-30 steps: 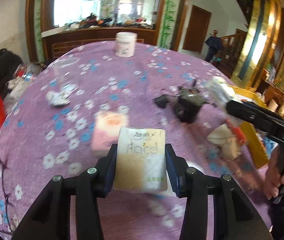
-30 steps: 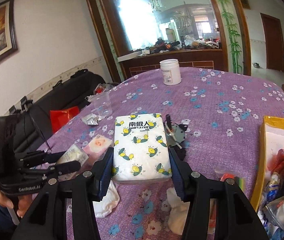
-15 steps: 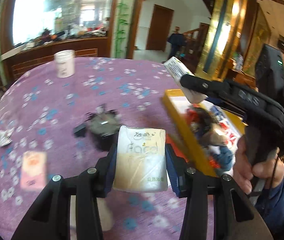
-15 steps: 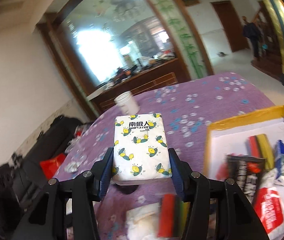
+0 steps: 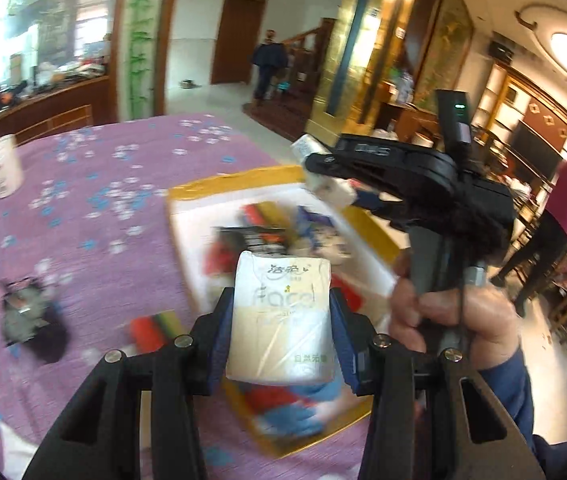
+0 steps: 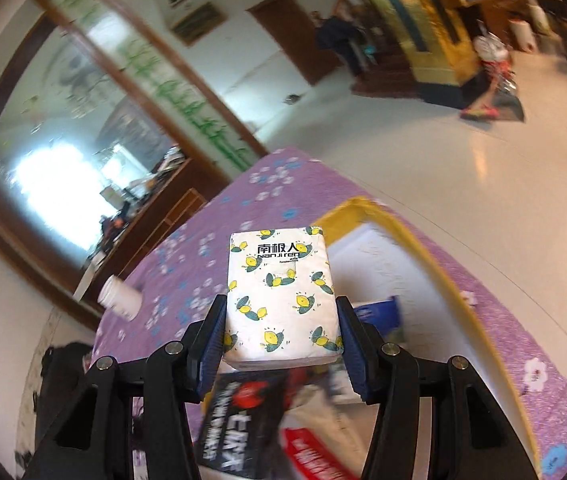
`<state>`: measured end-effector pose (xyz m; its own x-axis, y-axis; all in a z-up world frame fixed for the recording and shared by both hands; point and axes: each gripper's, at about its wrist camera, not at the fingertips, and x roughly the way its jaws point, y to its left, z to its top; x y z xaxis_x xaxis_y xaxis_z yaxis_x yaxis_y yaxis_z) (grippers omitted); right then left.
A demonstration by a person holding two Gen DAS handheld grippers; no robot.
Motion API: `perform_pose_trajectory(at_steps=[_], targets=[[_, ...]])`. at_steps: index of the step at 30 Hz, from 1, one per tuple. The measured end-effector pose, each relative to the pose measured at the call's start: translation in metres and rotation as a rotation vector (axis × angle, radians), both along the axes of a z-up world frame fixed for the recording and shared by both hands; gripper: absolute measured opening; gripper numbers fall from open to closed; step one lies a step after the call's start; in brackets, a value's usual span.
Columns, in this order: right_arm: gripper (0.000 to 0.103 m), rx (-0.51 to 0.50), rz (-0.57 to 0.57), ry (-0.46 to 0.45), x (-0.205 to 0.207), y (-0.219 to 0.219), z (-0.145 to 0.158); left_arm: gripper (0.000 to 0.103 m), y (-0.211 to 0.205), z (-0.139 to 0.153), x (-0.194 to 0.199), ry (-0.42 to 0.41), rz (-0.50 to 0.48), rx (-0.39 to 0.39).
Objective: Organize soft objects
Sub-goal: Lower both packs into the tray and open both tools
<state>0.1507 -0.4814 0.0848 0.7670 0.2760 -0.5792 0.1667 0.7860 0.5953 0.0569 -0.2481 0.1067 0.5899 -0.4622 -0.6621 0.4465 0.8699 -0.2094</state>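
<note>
Both claws tilted over tray

left gripper at bottom centre clamps a cream tissue pack over a yellow-rimmed tray of blurred items on a purple floral tablecloth; right gripper, hand-held at right, grips a white pack

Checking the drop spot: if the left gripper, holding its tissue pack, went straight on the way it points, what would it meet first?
Probably the packets piled in the yellow-rimmed box, which lie just beyond the tissue pack clamped in the left gripper; blur leaves depth unclear.
</note>
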Motion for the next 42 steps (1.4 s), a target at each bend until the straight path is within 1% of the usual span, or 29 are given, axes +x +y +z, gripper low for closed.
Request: perform_pose_trajectory(at_steps=[3, 7, 10, 13, 14, 18, 22, 24, 27, 30, 33, 39, 42], targets=[[0.056, 0.014, -0.017, 0.037, 0.003, -0.01, -0.006, 0.044, -0.023, -0.008, 0.006, 0.02, -0.041, 0.004], [0.057, 0.031, -0.015, 0.087, 0.011, -0.018, -0.013, 0.044, -0.039, -0.018, 0.009, 0.035, -0.077, 0.0], [0.057, 0.038, -0.02, 0.104, 0.013, -0.02, -0.019, 0.044, -0.039, -0.026, 0.013, 0.059, -0.083, -0.019], [0.058, 0.028, -0.014, 0.11, 0.013, -0.019, -0.02, 0.044, -0.041, -0.035, 0.017, 0.07, -0.079, -0.004], [0.058, 0.025, -0.014, 0.113, 0.013, -0.019, -0.02, 0.044, -0.04, -0.037, 0.017, 0.076, -0.08, -0.016], [0.059, 0.024, -0.018, 0.121, 0.014, -0.018, -0.021, 0.044, -0.038, -0.037, 0.018, 0.069, -0.08, -0.022], [0.061, 0.018, -0.019, 0.111, 0.012, -0.017, -0.019, 0.045, -0.037, -0.038, 0.017, 0.073, -0.083, -0.034], [0.064, 0.012, -0.024, 0.1, 0.009, -0.017, -0.016, 0.045, -0.036, -0.037, 0.016, 0.073, -0.081, -0.033], [0.064, 0.007, -0.04, 0.081, 0.006, -0.018, -0.012, 0.045, -0.035, -0.036, 0.016, 0.073, -0.079, -0.035], [0.064, -0.001, -0.059, 0.065, 0.003, -0.019, -0.008, 0.049, -0.034, -0.033, 0.013, 0.066, -0.077, -0.042], [0.064, -0.005, -0.072, 0.052, 0.0, -0.02, -0.005, 0.05, -0.033, -0.028, 0.011, 0.052, -0.075, -0.044], [0.064, -0.007, -0.07, 0.017, -0.004, -0.019, 0.001, 0.052, -0.022, -0.015, -0.001, 0.032, -0.066, -0.06], [0.064, -0.007, -0.045, -0.029, -0.008, -0.013, 0.008, 0.055, -0.014, -0.011, -0.01, 0.023, -0.054, -0.058]])
